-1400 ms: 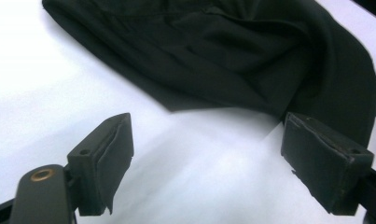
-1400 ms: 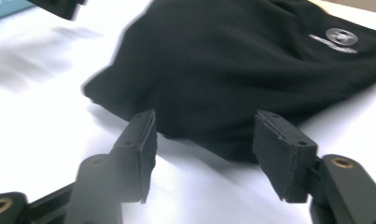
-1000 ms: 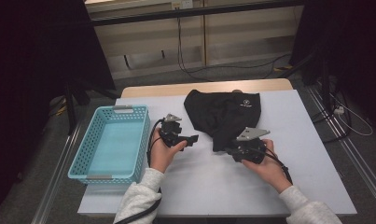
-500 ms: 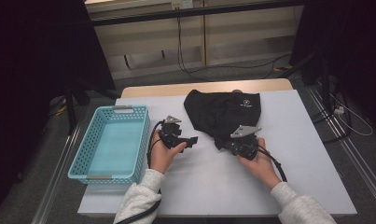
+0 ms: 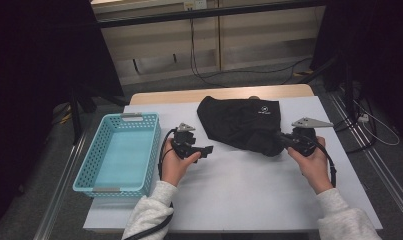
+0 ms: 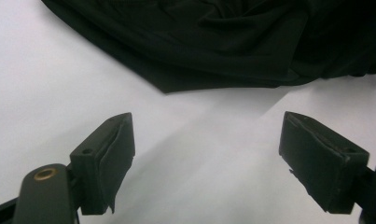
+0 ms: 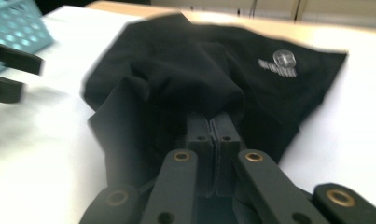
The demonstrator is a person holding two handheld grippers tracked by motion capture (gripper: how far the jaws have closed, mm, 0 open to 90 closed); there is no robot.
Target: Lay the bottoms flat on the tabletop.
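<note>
I'm holding the right gripper [image 5: 283, 140] clamped tight on a fold at the near edge of the black garment [image 5: 241, 122], which is lying crumpled on the far-middle part of the white table [image 5: 239, 195], logo side up. The left gripper [image 5: 207, 149] is hanging wide open w/ nothing in it, just short of the cloth's near-left corner; in the left gripper view the hem is sitting ahead of both pads, not btwn them.

Risks as I'm judging them: the right pinch is looking thin, so a hard pull could be slipping the fabric out. If I'm closing the left too early, it's grabbing air or table. Pulling w/ one side only is prob bunching the cloth further.

The table is smooth, pale, offering little friction. A teal basket [image 5: 120, 150] is sitting at the left edge, empty. Beyond, I'm seeing a grey floor, loose cables and pale cabinets.
</note>
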